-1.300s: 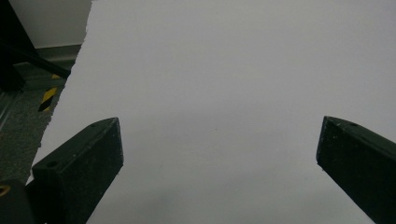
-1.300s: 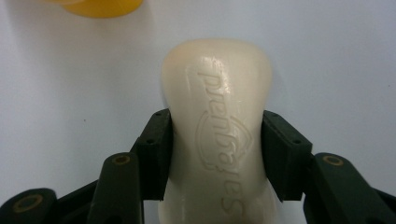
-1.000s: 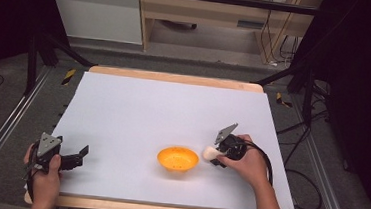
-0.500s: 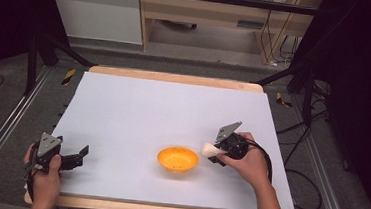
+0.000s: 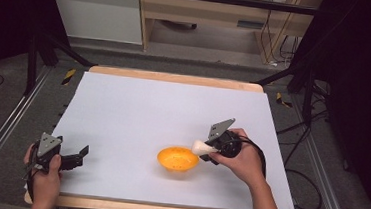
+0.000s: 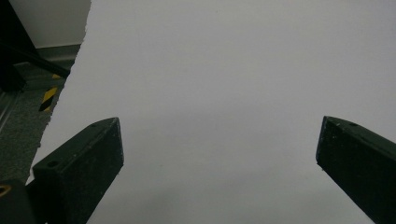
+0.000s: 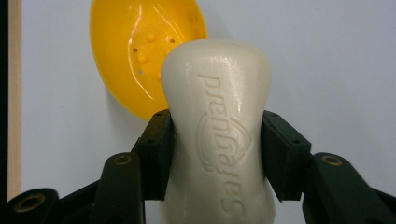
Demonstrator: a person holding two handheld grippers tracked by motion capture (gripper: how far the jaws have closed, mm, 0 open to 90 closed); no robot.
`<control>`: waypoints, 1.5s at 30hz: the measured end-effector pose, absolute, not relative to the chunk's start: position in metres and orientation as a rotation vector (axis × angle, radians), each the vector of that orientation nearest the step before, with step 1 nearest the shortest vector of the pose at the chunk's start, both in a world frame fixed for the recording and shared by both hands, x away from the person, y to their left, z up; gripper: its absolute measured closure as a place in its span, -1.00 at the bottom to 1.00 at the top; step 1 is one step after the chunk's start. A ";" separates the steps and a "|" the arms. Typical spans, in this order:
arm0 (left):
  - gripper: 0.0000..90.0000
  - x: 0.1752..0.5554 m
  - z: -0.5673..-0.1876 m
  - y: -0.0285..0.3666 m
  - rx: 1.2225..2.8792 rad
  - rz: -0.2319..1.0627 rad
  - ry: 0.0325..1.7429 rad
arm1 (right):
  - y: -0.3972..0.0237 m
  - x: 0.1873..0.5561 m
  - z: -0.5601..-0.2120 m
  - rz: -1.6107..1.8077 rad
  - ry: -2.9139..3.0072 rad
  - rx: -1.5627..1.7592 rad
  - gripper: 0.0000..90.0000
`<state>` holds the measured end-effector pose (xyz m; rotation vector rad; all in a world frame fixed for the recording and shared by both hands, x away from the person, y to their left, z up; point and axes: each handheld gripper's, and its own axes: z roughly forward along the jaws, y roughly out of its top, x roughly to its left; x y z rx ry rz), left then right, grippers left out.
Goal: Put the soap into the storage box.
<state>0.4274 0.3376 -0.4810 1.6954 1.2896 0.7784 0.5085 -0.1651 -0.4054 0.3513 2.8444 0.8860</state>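
Note:
A cream bar of soap (image 7: pixel 218 126) with embossed lettering is pinched between the two black jaws of my right gripper (image 5: pixel 209 147), which is shut on it. The soap (image 5: pixel 201 146) hangs just above the right rim of an orange soap dish (image 5: pixel 177 158) with small holes in its bottom (image 7: pixel 135 51). The dish rests on the white table top toward the front, right of centre. My left gripper (image 5: pixel 80 154) sits at the table's front left corner, jaws wide open and nothing between them; its fingers (image 6: pixel 77 172) frame bare white surface.
The white table top (image 5: pixel 163 108) has a wooden rim at the far edge (image 5: pixel 175 77) and near edge. Metal rails run along both sides on the floor. A black cable trails from the right gripper off the table's right side (image 5: pixel 307 184).
The right gripper with the soap has edged slightly up and toward the dish's right rim. The left gripper has stayed put.

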 end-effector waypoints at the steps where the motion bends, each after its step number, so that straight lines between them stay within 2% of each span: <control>1: -0.99 0.427 -0.481 0.338 1.695 0.778 1.290 | -0.160 0.508 -0.404 0.886 2.850 0.327 0.10; 18: -0.99 0.428 -0.481 0.338 1.694 0.775 1.291 | -0.128 0.506 -0.399 0.934 2.871 0.233 0.10; 45: -0.99 0.428 -0.481 0.338 1.696 0.773 1.290 | -0.092 0.510 -0.414 0.904 2.941 0.137 0.09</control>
